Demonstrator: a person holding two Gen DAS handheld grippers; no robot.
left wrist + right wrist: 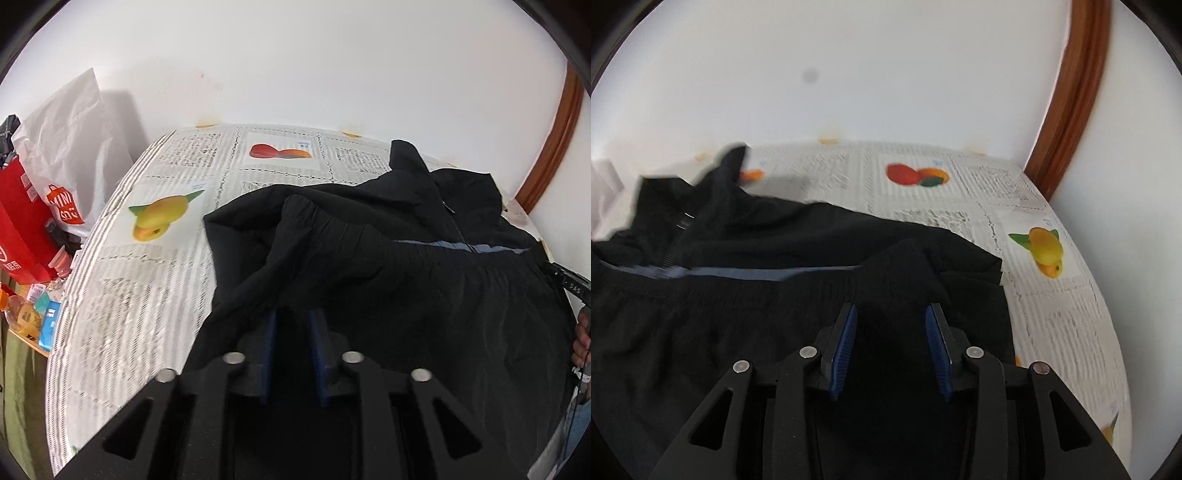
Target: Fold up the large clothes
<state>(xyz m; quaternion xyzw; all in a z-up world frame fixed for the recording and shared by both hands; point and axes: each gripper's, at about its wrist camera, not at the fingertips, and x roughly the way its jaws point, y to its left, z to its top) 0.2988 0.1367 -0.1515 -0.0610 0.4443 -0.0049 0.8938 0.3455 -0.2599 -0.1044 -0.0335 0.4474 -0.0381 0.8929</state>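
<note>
A large black zip jacket (406,266) (738,314) lies on the table with its elastic hem folded up to a grey-blue chest stripe (461,246) (757,274). The collar (406,158) stands up at the far side. My left gripper (294,314) points down at the jacket's left part. Its blue pads stand a narrow gap apart and a fold of cloth covers their tips. My right gripper (892,308) is over the jacket's right part. Its pads are well apart, with a raised fold of cloth between the tips and nothing pressed. A person's hand (583,338) shows at the right edge.
The table carries a white fruit-print cloth (147,277) (1052,314) and backs onto a white wall. A red bag (26,221), a white bag (70,122) and small boxes (48,325) crowd the left side. A brown door frame (554,147) (1071,92) rises at the right.
</note>
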